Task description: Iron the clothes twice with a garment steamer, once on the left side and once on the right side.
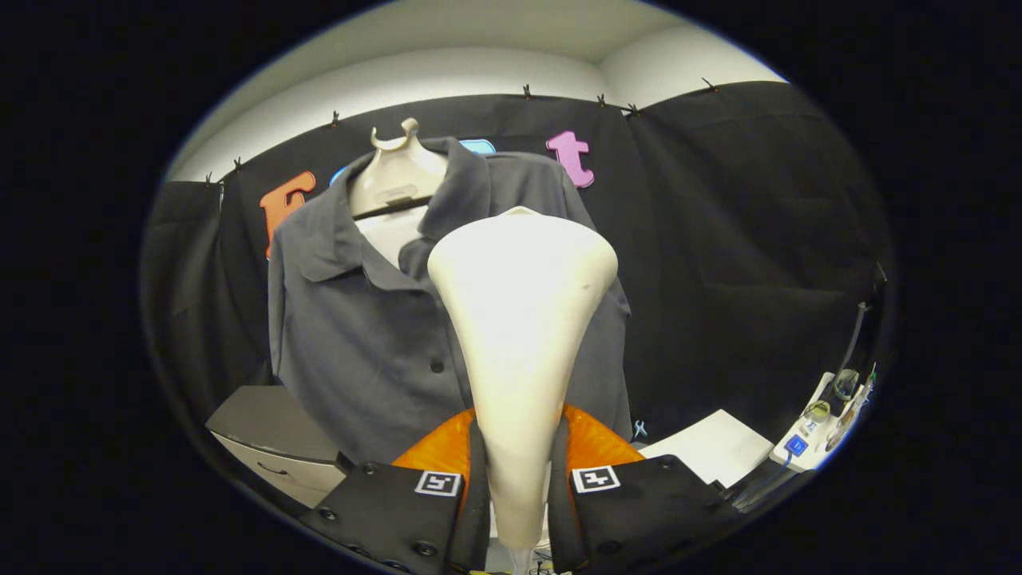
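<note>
- Steamer stands upright between the fingers of the tool: a smooth, cream-white body, narrow at the neck where it is gripped and flaring to a broad, rounded head at the top.
- Tool closed on that narrow neck, both fingers pressing its sides (the gap between them is no wider than the handle itself).
- Shirt hangs just beyond the steamer head, dark grey, collared, with a buttoned placket; one dark button shows beside the steamer's left edge.
- The collar lies open and folded outward, and the fabric below it looks mostly smooth, with soft folds running down the front.
- Hanger form, pale and hook-topped, carries the shirt at the neck; a light inner panel shows inside the open collar.
- The steamer head covers the middle and right part of the shirt front; whether it touches the cloth cannot be told.
- Grey cabinet sits low beside the shirt's left hem.
- White counter lies low to the right, with small devices at its far end.
</note>
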{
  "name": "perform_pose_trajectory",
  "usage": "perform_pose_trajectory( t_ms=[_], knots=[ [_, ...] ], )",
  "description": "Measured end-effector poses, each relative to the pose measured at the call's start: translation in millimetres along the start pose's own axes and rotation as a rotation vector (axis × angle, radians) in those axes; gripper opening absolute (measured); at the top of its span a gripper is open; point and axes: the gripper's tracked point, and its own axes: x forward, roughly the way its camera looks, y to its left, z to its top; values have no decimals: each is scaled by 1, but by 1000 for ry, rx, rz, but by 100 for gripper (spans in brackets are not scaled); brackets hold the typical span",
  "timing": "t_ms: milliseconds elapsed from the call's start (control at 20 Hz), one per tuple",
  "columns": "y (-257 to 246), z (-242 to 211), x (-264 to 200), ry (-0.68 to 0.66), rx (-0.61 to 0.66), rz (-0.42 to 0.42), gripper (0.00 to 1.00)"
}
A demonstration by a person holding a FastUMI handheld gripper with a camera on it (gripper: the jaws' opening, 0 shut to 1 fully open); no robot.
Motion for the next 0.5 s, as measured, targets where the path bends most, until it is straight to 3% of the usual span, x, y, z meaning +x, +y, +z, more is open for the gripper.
perform_pose_trajectory(
  t_ms=[250, 500],
  knots=[
    [10, 20, -17, -66, -17, 5, 37],
    [15, 4, -12, -34, -17, 17, 37]
  ],
)
